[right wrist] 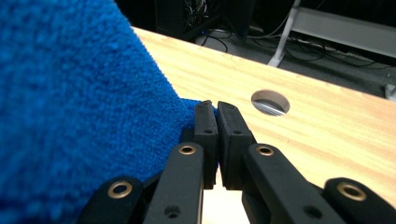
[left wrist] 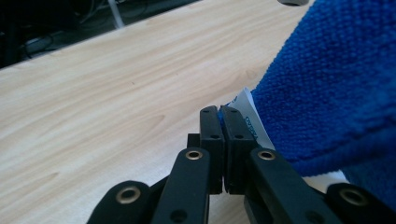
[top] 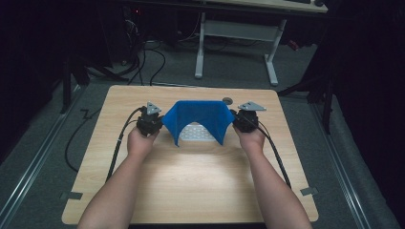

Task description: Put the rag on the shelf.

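A blue towel (top: 199, 117) hangs stretched between the two grippers above the middle of the table, its sides drooping down toward the wood. My left gripper (top: 157, 119) is shut on the towel's left corner; in the left gripper view the jaws pinch the blue towel (left wrist: 327, 93) with its white label (left wrist: 250, 116) beside them. My right gripper (top: 237, 118) is shut on the right corner, and the blue towel (right wrist: 79, 102) bulges to the left of its jaws. A white patterned patch (top: 197, 132) lies on the table under the towel.
The wooden table (top: 191, 176) has a round cable hole (top: 227, 100) near its far edge, seen as the hole (right wrist: 270, 102) in the right gripper view. Behind the table stands a white desk frame (top: 236, 36), with cables on the grey floor.
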Available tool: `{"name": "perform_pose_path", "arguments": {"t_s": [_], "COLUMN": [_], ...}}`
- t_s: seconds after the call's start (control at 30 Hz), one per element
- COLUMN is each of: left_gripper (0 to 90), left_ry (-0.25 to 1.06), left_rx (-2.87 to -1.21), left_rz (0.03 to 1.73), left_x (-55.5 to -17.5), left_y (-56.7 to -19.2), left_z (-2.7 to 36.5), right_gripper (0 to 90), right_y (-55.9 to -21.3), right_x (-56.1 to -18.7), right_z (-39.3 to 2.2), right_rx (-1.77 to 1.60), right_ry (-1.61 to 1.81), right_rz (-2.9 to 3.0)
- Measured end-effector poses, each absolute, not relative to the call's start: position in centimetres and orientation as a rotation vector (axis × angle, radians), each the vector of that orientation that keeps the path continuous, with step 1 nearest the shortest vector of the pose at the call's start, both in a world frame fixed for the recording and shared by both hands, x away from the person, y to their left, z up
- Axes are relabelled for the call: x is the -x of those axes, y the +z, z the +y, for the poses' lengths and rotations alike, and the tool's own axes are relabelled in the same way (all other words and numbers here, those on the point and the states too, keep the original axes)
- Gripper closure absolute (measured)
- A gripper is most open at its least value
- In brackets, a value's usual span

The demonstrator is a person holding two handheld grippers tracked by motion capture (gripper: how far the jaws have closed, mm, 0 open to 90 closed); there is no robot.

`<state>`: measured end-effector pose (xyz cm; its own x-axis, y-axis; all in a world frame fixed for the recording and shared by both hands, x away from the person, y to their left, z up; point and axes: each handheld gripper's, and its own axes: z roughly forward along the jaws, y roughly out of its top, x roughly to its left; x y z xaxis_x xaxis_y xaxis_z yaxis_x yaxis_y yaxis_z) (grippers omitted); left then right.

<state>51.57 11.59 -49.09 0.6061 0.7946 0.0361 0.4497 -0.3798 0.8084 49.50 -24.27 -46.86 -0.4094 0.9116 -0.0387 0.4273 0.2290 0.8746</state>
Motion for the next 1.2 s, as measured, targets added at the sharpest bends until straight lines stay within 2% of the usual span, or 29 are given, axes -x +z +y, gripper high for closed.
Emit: {"name": "perform_pose_path", "arguments": {"t_s": [0.6,0.73,0.83,1.0,1.2], "left_gripper": [88.6,87.6,76.0,64.5,62.3], "left_ry": [0.501,0.483,0.505,0.527,0.533], "left_rx": [-2.059,-2.032,-2.026,-1.991,-1.971], "left_rz": [0.987,1.003,1.007,1.037,1.053], "left_x": [-50.7,-50.5,-50.3,-50.1,-49.8], "left_y": [-50.9,-50.9,-50.7,-50.2,-49.8], "left_z": [11.2,11.5,11.7,12.3,12.9], "right_gripper": [87.2,82.9,73.7,66.0,62.0], "right_y": [-49.3,-49.2,-48.9,-48.4,-47.6], "right_x": [-48.8,-48.6,-48.5,-48.3,-47.8], "right_z": [-24.5,-24.3,-24.4,-24.9,-25.3], "right_rx": [-1.272,-1.258,-1.272,-1.287,-1.289], "right_ry": [1.077,1.069,1.064,1.048,1.042], "right_rz": [1.982,1.986,1.968,1.954,1.929]}}
